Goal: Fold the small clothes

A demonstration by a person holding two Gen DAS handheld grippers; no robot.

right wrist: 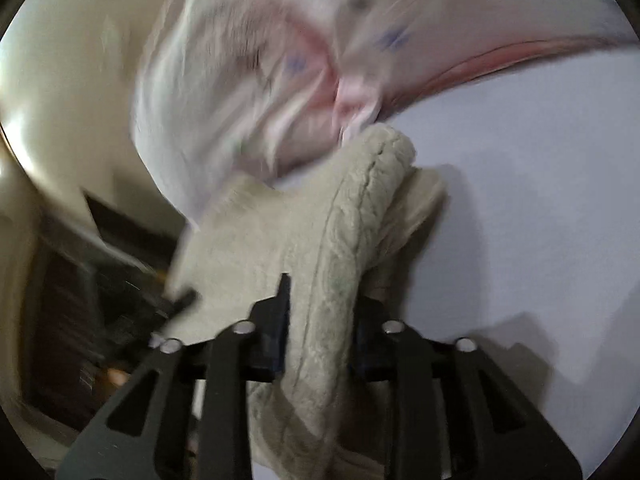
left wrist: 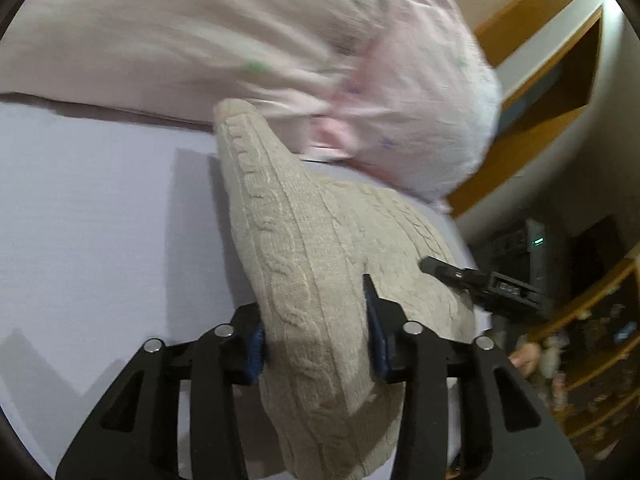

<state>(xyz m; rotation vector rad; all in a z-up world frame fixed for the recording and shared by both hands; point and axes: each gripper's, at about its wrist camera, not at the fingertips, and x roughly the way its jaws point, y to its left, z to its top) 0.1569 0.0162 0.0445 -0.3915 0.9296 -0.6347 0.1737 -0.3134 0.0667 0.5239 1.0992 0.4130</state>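
Observation:
A beige cable-knit garment is held up over the white surface, bunched between both grippers. My left gripper is shut on one part of it. My right gripper is shut on another part of the same knit, and its fingers show at the right in the left wrist view. A pink printed cloth lies behind the knit, blurred; it also shows in the right wrist view.
The white surface ends near wooden furniture on the right in the left wrist view. Shelves with small items stand lower right. A dark device with a green light sits beyond the edge.

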